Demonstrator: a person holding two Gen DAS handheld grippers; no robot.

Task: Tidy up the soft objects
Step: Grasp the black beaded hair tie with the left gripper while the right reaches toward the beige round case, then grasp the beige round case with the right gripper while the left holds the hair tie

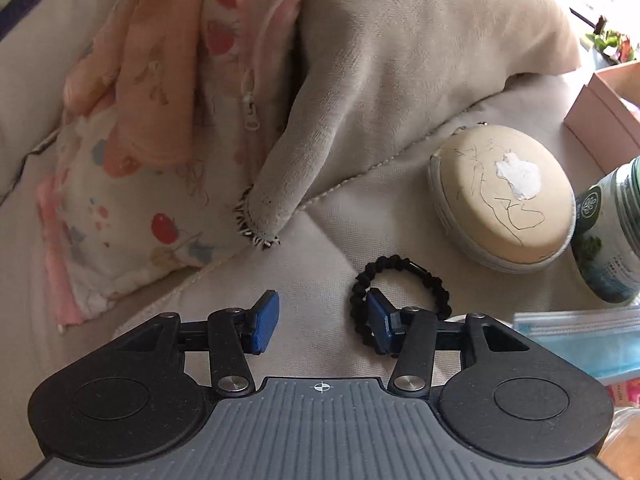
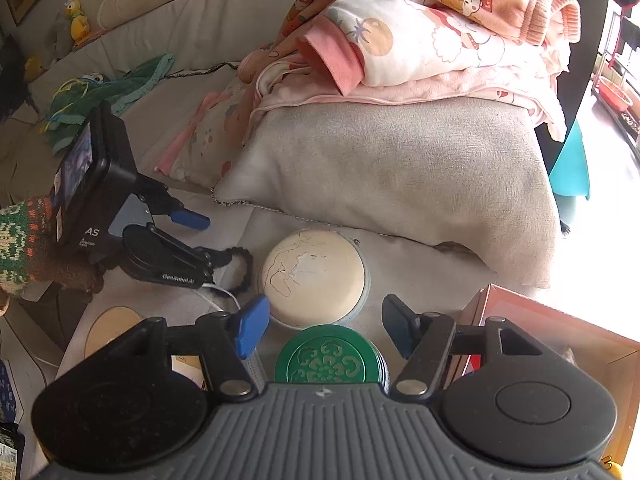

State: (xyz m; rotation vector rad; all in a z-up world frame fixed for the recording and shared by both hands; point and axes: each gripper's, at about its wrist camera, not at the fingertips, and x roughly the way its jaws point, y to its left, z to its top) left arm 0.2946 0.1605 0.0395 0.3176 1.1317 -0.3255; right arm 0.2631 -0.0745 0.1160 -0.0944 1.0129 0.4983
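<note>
left hand-held gripper jaws apart, empty, right pad touching black braided hair tie at lower centre. right hand-held gripper apart, empty, over green jar lid. kids' clothes piled on grey cushion, upper frame; looks barely started, nothing sorted yet.

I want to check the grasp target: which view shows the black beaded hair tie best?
The left wrist view: the black beaded hair tie lies as a nearly whole loop on the beige cushion, one blue pad overlapping it. The right wrist view shows only part of it, behind the left gripper.
</note>
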